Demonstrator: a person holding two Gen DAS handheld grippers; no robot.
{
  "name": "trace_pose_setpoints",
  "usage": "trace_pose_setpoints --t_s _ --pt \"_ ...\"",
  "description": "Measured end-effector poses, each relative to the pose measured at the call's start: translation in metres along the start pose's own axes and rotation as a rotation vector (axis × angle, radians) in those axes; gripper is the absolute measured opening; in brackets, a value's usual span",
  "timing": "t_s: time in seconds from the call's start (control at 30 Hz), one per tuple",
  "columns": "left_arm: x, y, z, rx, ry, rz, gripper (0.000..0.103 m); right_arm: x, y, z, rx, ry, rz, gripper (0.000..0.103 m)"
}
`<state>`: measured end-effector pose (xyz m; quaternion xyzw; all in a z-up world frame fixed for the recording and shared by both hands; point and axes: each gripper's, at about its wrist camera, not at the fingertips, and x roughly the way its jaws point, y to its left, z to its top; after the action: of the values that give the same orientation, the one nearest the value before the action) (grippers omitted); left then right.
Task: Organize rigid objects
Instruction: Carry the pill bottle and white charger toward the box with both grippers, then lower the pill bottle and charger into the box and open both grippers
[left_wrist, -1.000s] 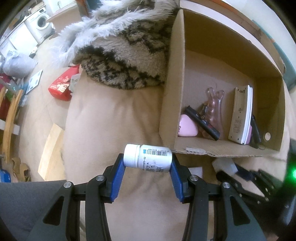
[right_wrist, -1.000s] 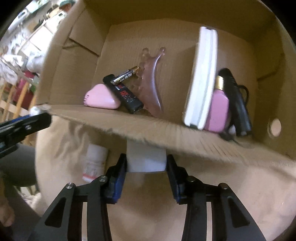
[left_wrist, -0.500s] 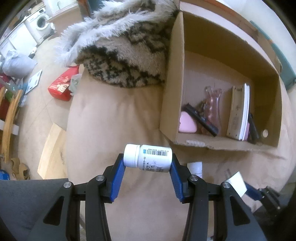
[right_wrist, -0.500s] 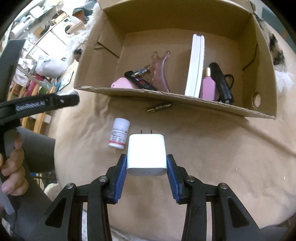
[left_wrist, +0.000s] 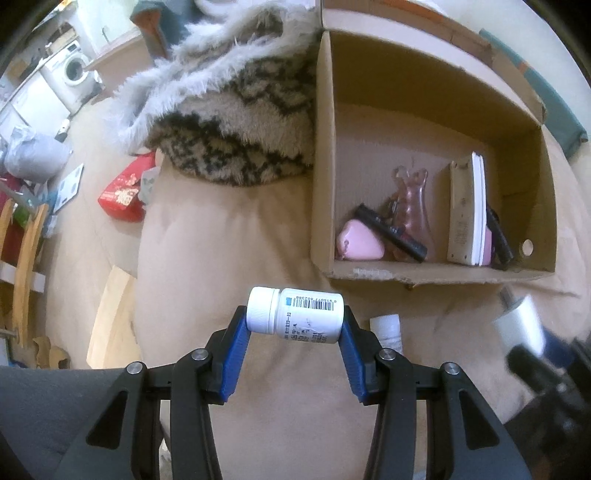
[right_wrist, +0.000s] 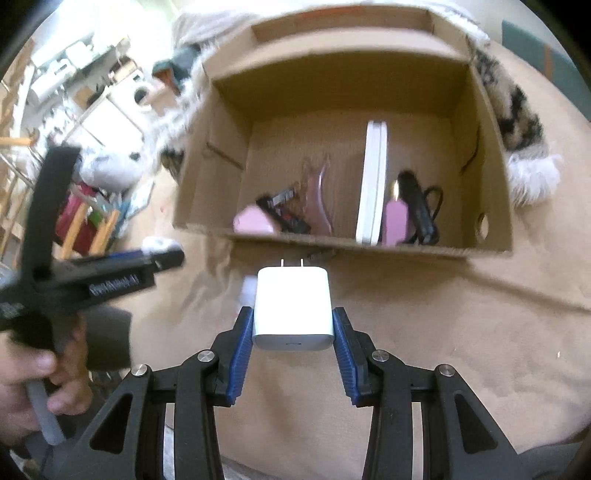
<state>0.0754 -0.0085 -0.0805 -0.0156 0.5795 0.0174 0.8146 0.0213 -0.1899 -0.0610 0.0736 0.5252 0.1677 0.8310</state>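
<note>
box (left_wrist: 436, 275) holds pink case (left_wrist: 360, 245), remote (left_wrist: 466, 214); left hand-held gripper (left_wrist: 295, 323) grips bottle (left_wrist: 295, 312), right hand-held gripper (right_wrist: 293, 326) charger (right_wrist: 292, 308).

Cluttered home: washing machine (left_wrist: 72, 72), furry blanket (left_wrist: 236, 122).

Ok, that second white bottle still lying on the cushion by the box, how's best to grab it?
Probably across its round body, coming from above. The bottle lies on its side on the cushion, cap toward the box, so the body's two sides are free. The left gripper hides part of it.
</note>
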Motion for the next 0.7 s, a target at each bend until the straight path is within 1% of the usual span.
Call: trace_pose_setpoints --t_s 0.17,0.3,0.4,0.53,0.7 --pt "-0.023 -0.002 0.008 -0.007 -0.073 -0.017 0.043 -0.024 -0.007 0.014 0.019 -0.108 0.008 0.044" --pt "-0.035 -0.004 0.019 -0.017 -0.096 -0.039 0.043 -0.038 -0.018 0.033 0.042 -0.157 0.006 0.044" --pt "-0.041 -0.01 0.033 -0.02 -0.1 -0.064 0.043 -0.046 -0.028 0.05 0.047 -0.181 -0.004 0.044" --pt "-0.045 -0.024 0.054 0.013 -0.115 -0.07 0.043 -0.05 -0.038 0.073 0.044 -0.204 -0.023 0.044" --pt "-0.041 -0.044 0.077 0.054 -0.13 -0.069 0.043 -0.041 -0.051 0.102 0.044 -0.206 -0.063 0.044"
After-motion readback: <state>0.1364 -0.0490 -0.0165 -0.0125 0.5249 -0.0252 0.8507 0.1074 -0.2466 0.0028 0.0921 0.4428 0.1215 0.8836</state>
